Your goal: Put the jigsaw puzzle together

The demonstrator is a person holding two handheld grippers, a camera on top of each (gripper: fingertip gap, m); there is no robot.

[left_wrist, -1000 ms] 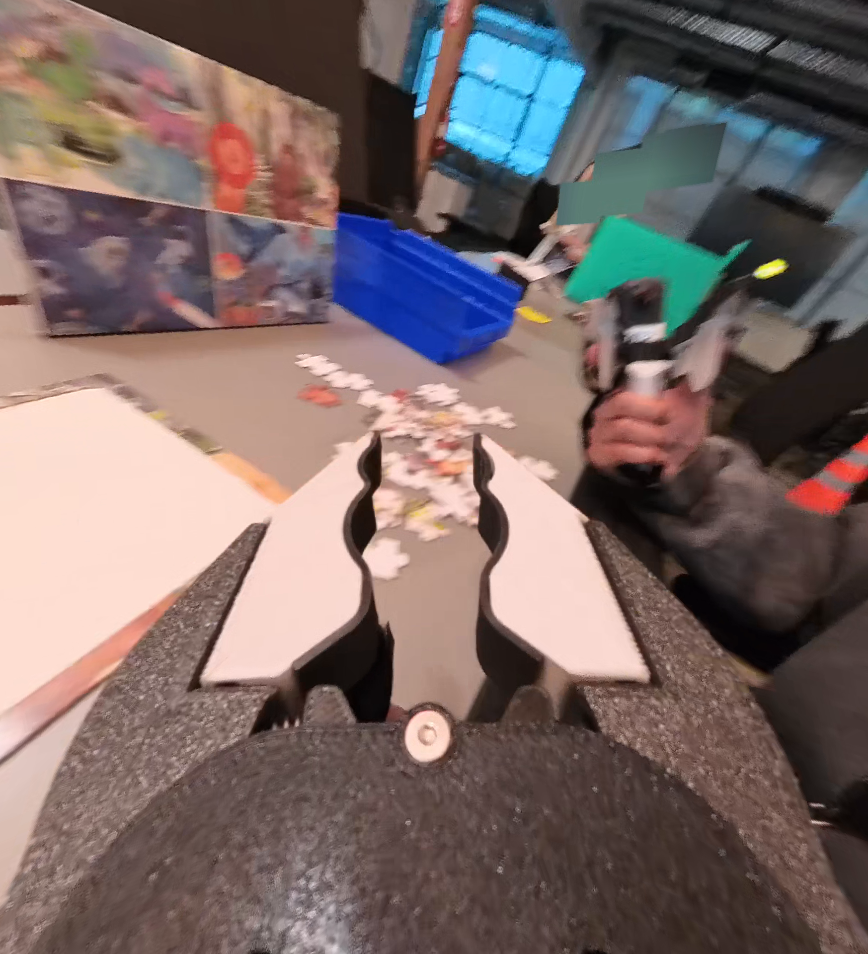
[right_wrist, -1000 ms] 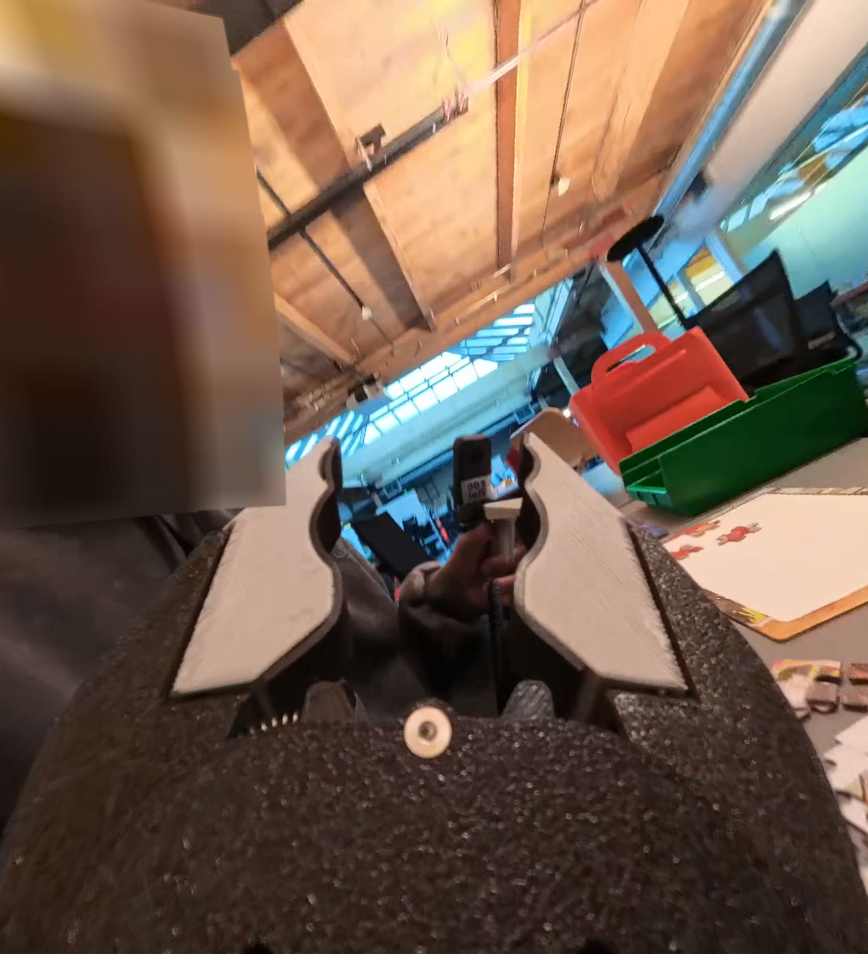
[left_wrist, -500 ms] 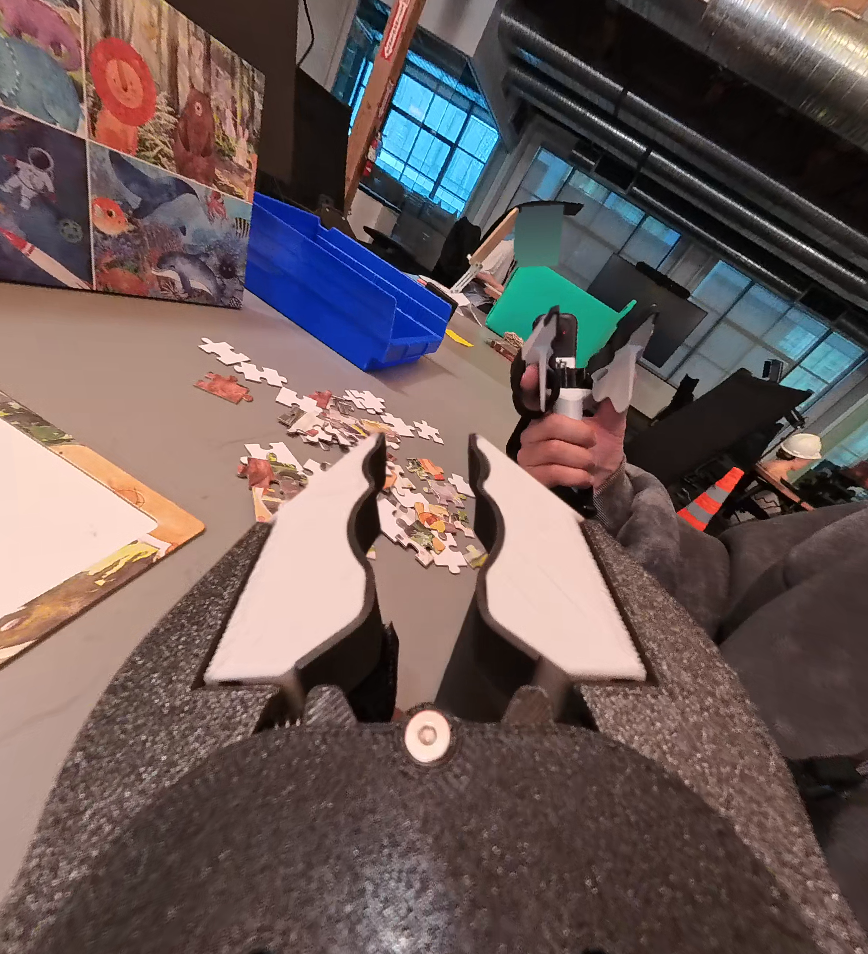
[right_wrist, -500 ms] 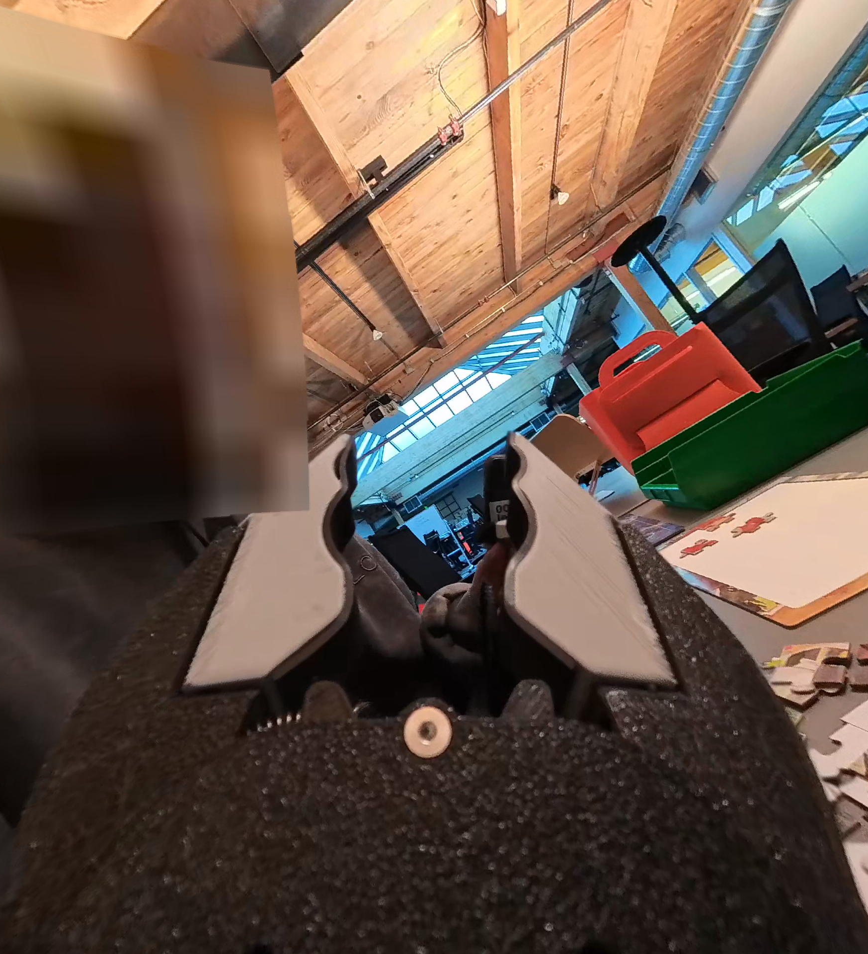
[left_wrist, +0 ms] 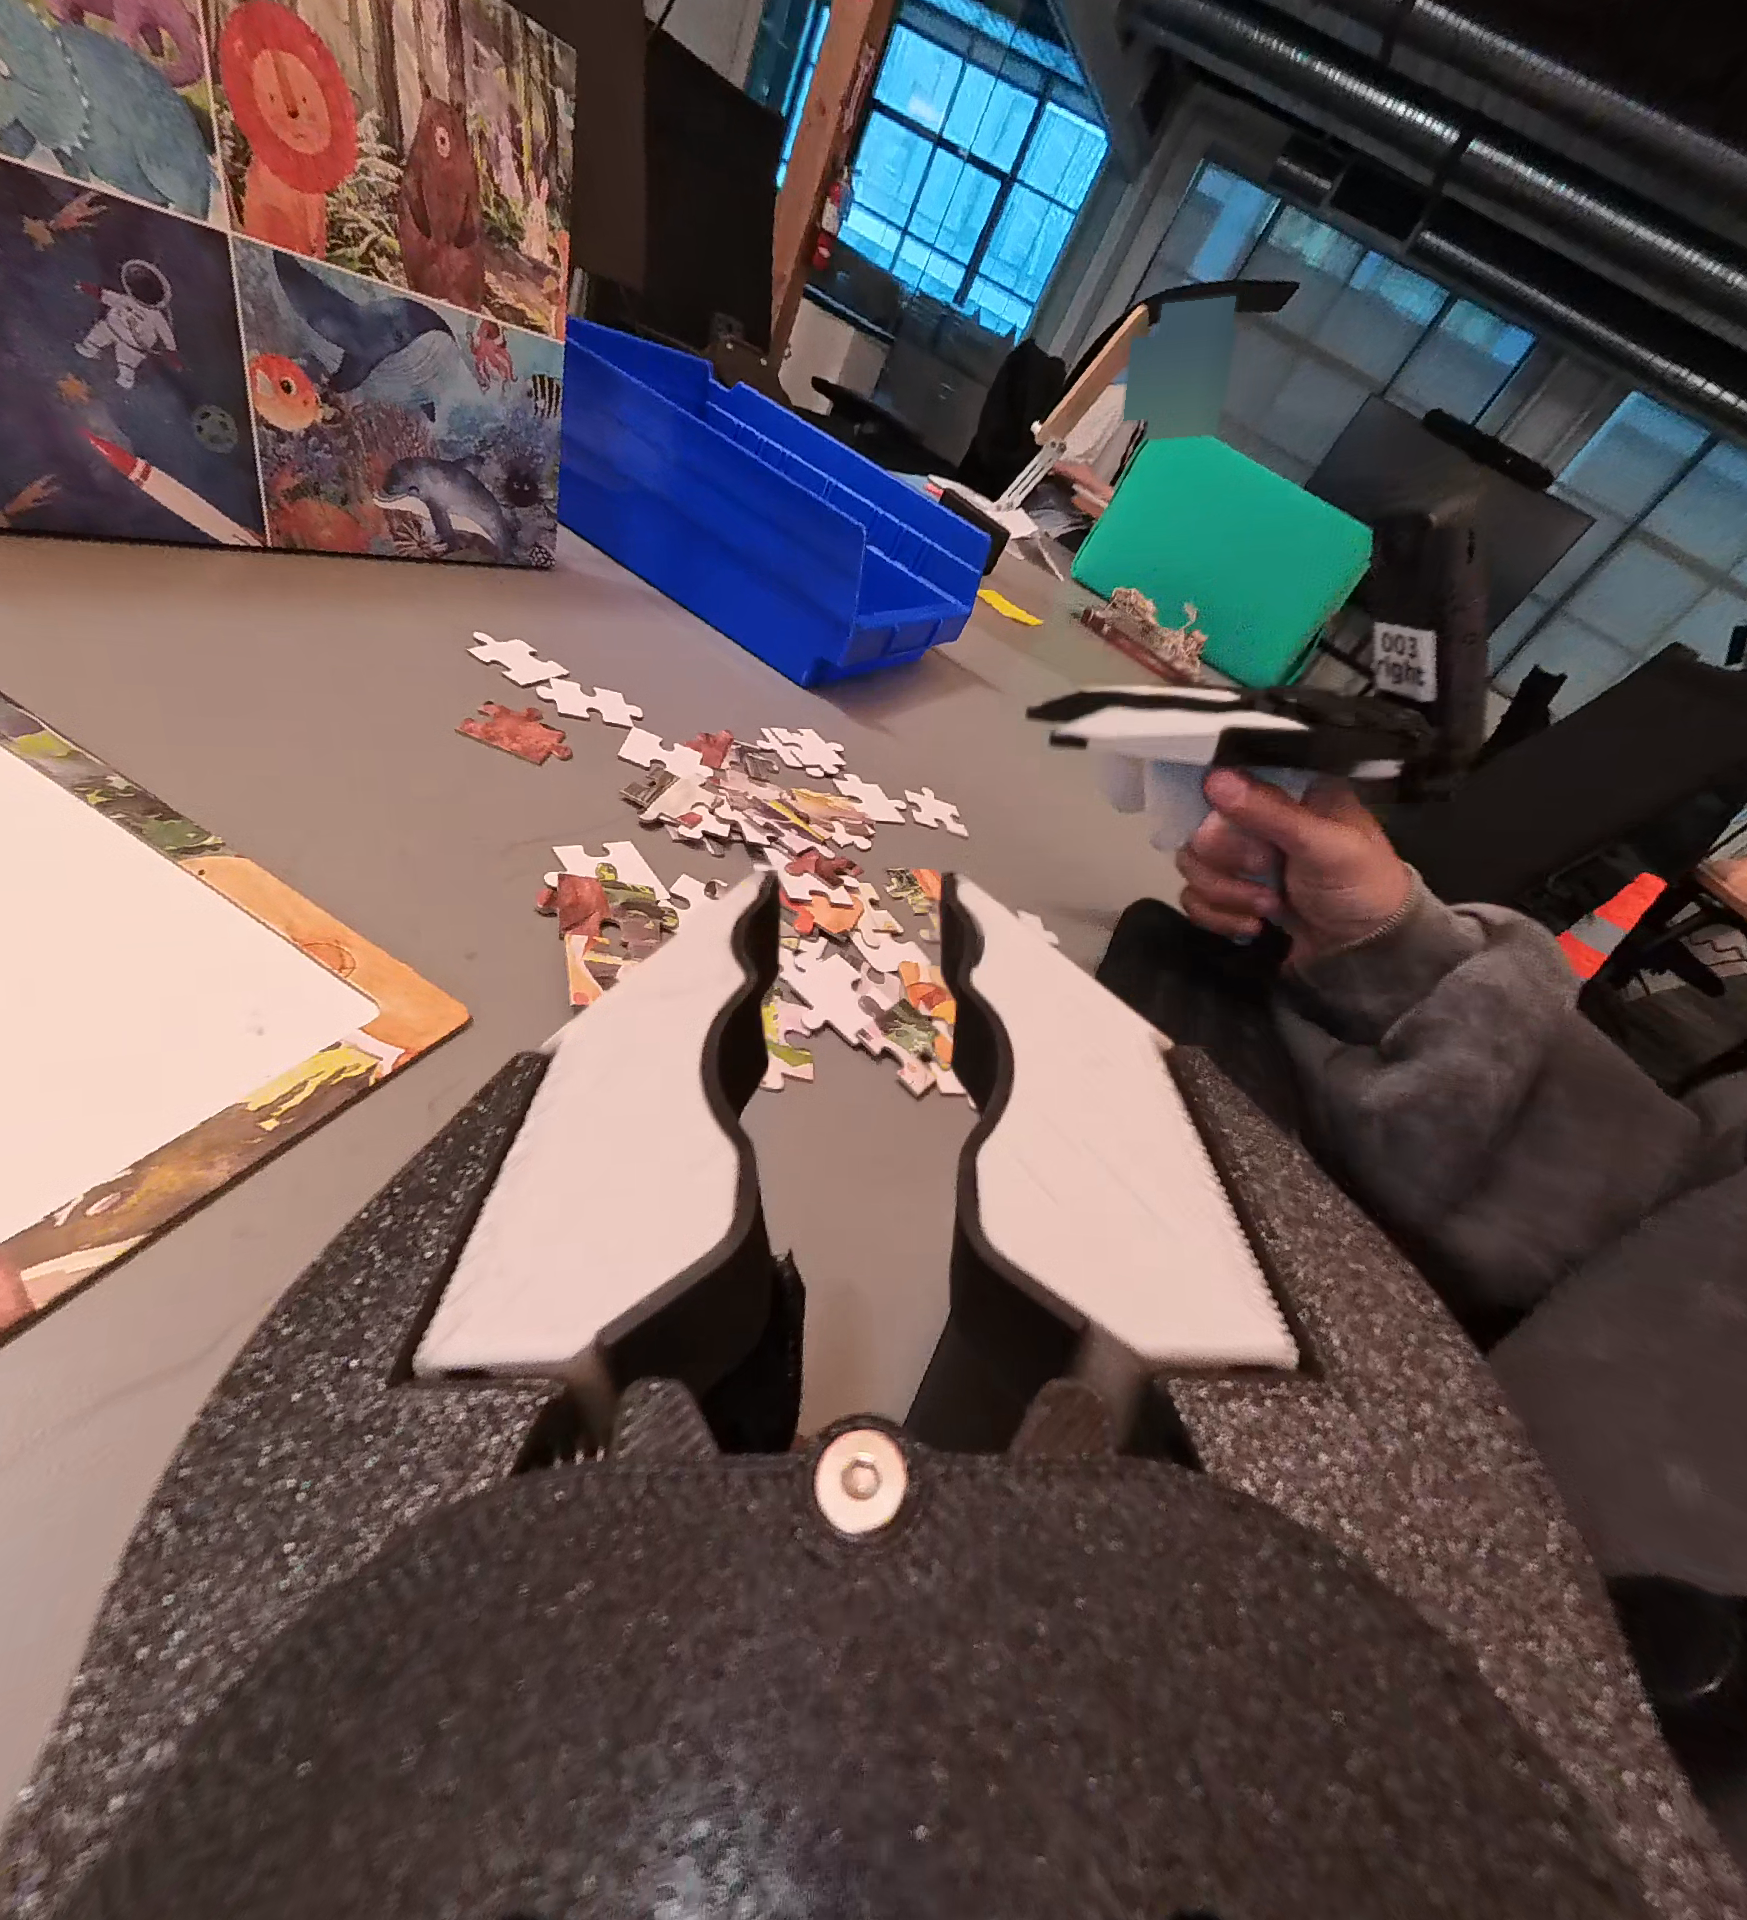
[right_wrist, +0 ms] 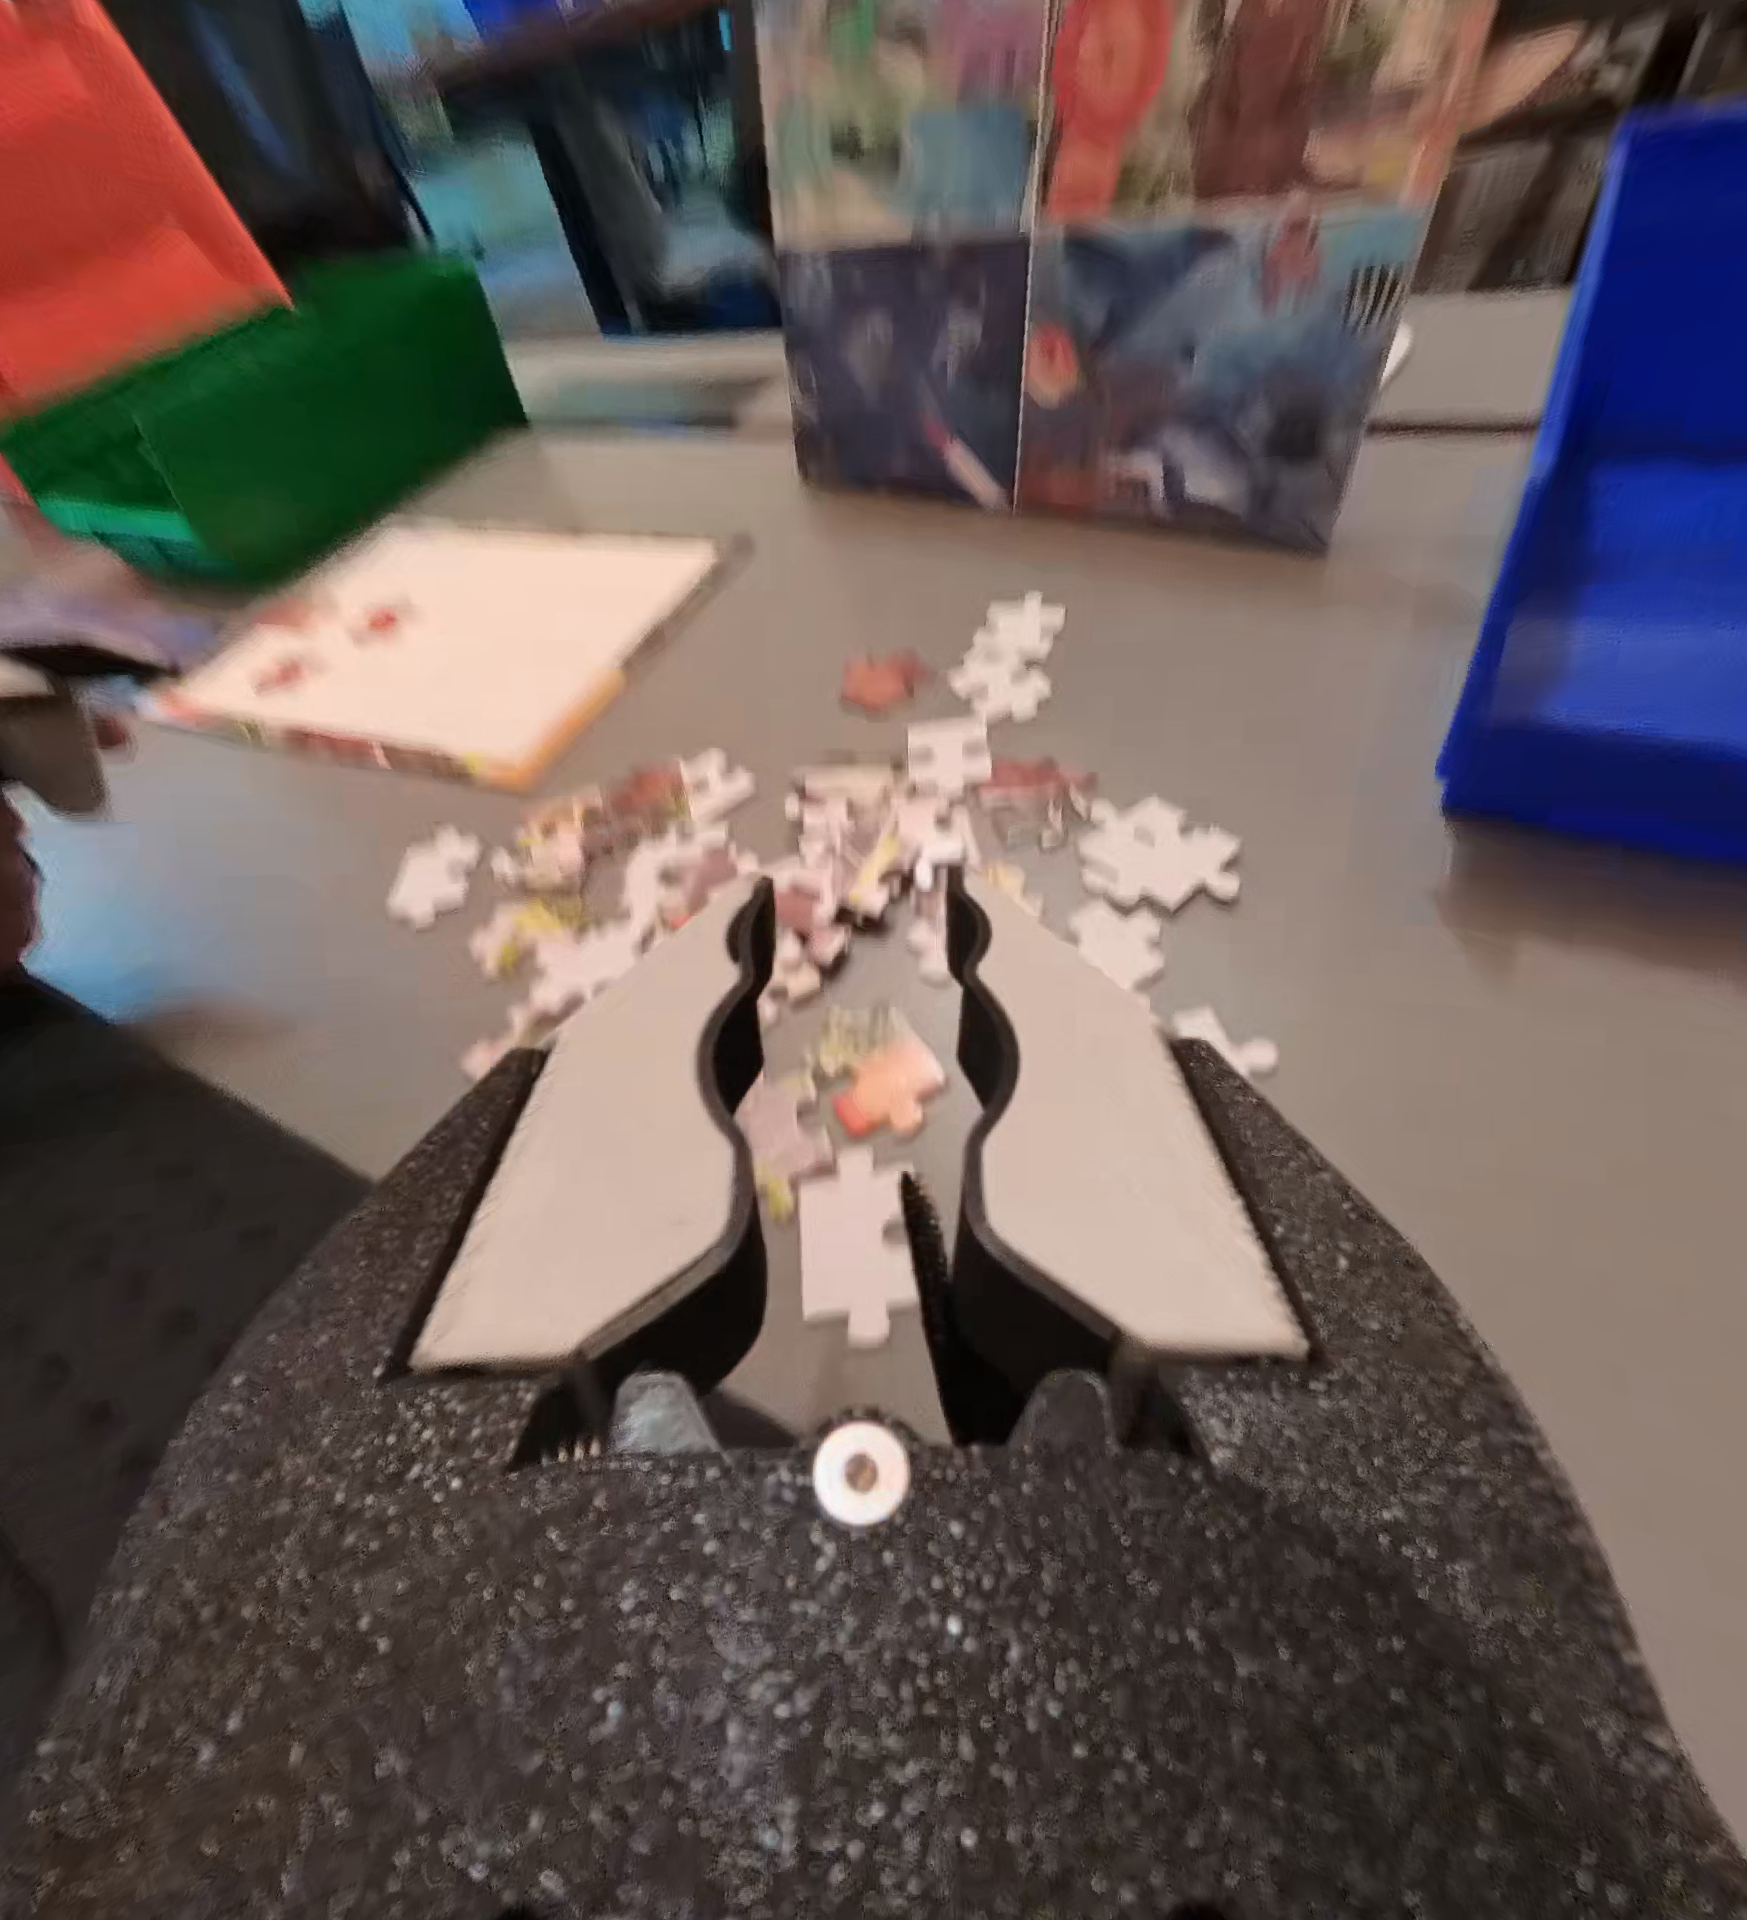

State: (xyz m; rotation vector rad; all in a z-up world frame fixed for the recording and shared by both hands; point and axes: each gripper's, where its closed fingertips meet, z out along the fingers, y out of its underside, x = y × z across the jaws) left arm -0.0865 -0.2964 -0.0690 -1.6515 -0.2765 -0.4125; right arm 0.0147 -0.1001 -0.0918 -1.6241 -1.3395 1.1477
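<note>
A heap of loose puzzle pieces (left_wrist: 796, 831) lies on the grey table (left_wrist: 329, 727), some face down and white. It also shows in the blurred right wrist view (right_wrist: 848, 862). The puzzle tray (left_wrist: 69, 987) with a white inside and a picture border lies to the left; it also shows in the right wrist view (right_wrist: 453, 644), where a few red pieces sit in it. My left gripper (left_wrist: 858, 894) is open and empty, above the near edge of the heap. My right gripper (right_wrist: 858, 904) is open and empty over the heap; it also shows in the left wrist view (left_wrist: 1087, 722), held level at the right.
The picture box (left_wrist: 225, 260) of the puzzle stands at the back left. A blue bin (left_wrist: 744, 520) stands behind the heap. A green bin (right_wrist: 256, 416) and a red container (right_wrist: 48, 208) stand beyond the tray. A person's sleeve (left_wrist: 1451, 1091) is at the table's right edge.
My right gripper swung from pointing up at the ceiling down to point at the heap on the table. My left gripper tilted and moved a little nearer the heap. Both stayed open.
</note>
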